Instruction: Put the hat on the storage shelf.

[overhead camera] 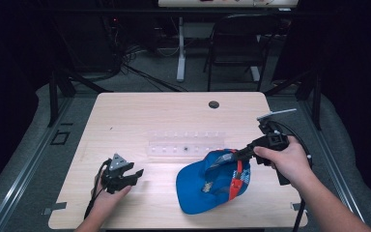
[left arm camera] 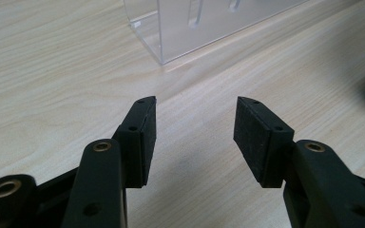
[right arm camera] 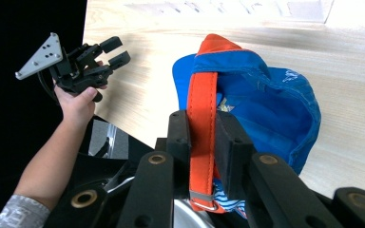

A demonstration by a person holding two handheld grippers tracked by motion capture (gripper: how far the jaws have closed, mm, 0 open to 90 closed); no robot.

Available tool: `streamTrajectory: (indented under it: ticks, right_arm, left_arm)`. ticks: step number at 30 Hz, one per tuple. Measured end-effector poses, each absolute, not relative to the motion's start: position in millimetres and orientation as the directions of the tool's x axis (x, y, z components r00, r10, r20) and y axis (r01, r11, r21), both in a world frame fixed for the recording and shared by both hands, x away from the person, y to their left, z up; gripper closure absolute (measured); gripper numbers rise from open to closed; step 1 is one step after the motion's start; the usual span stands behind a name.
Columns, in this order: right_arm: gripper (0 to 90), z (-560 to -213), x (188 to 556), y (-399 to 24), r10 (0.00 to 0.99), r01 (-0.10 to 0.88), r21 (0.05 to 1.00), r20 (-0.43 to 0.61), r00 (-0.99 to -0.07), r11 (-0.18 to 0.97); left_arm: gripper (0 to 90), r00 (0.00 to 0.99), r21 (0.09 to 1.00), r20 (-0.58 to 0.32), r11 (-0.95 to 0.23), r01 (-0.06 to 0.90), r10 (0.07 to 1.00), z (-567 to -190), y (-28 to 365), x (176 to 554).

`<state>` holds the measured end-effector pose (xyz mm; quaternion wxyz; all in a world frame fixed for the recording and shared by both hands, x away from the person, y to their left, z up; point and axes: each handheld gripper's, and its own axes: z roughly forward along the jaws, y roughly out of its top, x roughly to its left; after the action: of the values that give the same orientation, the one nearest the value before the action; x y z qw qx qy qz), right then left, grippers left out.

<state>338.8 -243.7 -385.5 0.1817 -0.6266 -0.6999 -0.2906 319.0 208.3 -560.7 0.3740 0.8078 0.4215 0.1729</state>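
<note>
Where jaws grip, orange strap [right arm camera: 202, 123] of cap [right arm camera: 266, 104].

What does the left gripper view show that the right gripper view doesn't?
Left gripper view: a clear plastic rack close up, past the left hand-held gripper with its jaws apart and nothing between them. Right gripper view: the right hand-held gripper clamped on the orange strap of a blue cap. Both: the wooden table.
</note>
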Motion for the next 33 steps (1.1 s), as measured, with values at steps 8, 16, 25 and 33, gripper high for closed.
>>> streamTrajectory:
  ticks: [8, 16, 25, 33]
  right_arm:
    - [77.4, -371.3, 342.8, -239.0, 0.770, 0.987, 0.150, 0.623, -0.139, 0.057]
    - [77.5, -351.8, 345.2, -233.0, 0.773, 0.988, 0.150, 0.623, -0.122, 0.035]
    - [77.5, -333.6, 348.6, -231.8, 0.765, 0.987, 0.155, 0.631, -0.131, 0.042]
    - [77.6, -321.0, 350.5, -235.2, 0.753, 0.985, 0.172, 0.647, -0.119, 0.008]
  left_arm:
    - [50.0, 0.586, 0.750, -0.037, -0.366, 0.552, 0.809, -560.7, 207.8, 318.7]
    - [49.9, 0.585, 0.750, -0.038, -0.364, 0.553, 0.810, -560.9, 207.6, 318.5]
    - [49.6, 0.591, 0.745, -0.043, -0.369, 0.557, 0.806, -560.3, 207.9, 318.7]
    - [49.6, 0.592, 0.744, -0.046, -0.367, 0.558, 0.805, -560.6, 207.3, 318.6]
